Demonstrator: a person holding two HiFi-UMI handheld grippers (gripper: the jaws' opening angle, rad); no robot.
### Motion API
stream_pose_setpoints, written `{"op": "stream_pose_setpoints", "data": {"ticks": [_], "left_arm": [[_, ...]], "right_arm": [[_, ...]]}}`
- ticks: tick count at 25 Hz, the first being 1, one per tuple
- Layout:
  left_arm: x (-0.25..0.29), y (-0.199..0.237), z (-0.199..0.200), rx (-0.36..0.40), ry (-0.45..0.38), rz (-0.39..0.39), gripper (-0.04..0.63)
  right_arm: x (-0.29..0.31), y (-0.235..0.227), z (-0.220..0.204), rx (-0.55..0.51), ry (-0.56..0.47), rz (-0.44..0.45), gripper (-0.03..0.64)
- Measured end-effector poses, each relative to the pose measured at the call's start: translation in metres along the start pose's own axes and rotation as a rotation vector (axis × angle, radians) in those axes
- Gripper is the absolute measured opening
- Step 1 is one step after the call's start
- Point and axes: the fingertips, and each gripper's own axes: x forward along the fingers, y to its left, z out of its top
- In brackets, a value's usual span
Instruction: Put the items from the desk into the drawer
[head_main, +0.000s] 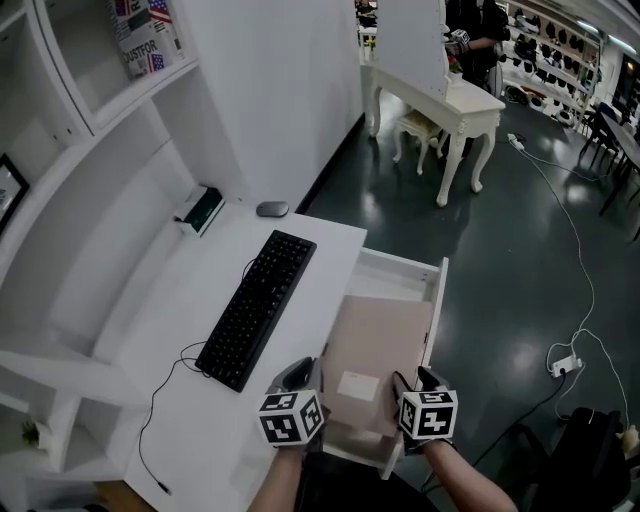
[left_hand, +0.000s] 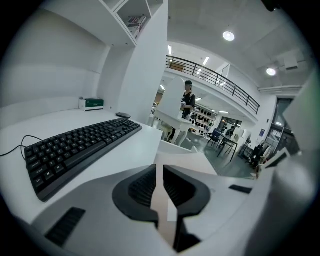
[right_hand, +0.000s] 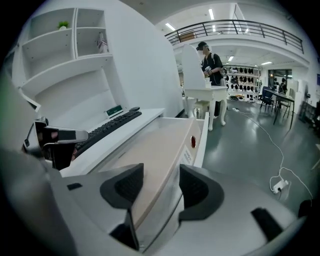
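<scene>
A flat tan cardboard box lies over the open white drawer, which is pulled out of the desk. Both grippers hold its near end. My left gripper is shut on the near left edge; in the left gripper view a thin tan edge runs between the nearly closed jaws. My right gripper is shut on the near right edge, and the box fills the gap at my right gripper. A white label sits on the box top.
A black keyboard lies on the desk with its cable trailing. A grey mouse and a green-white box sit further back. Shelves rise at the left. A white table and a floor power strip are beyond.
</scene>
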Motion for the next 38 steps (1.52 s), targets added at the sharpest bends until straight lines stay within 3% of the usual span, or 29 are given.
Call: {"op": "stream_pose_setpoints", "data": {"ticks": [6, 12, 22, 31, 38], "left_arm": [[-0.016, 0.016, -0.001, -0.02, -0.011, 0.021, 0.038], [-0.029, 0.027, -0.006, -0.029, -0.01, 0.032, 0.038], [-0.057, 0.022, -0.009, -0.015, -0.046, 0.033, 0.037], [-0.1, 0.022, -0.001, 0.027, -0.131, 0.05, 0.032], [-0.133, 0.022, -0.002, 0.074, -0.176, 0.068, 0.029]], "right_arm": [[0.013, -0.007, -0.014, -0.028, 0.071, -0.045, 0.215], [-0.005, 0.012, -0.002, -0.022, 0.0, 0.02, 0.211], [-0.044, 0.053, 0.026, -0.043, -0.128, 0.135, 0.112], [-0.091, 0.077, 0.049, -0.102, -0.264, 0.165, 0.017], [-0.121, 0.093, 0.048, -0.121, -0.33, 0.193, 0.002]]}}
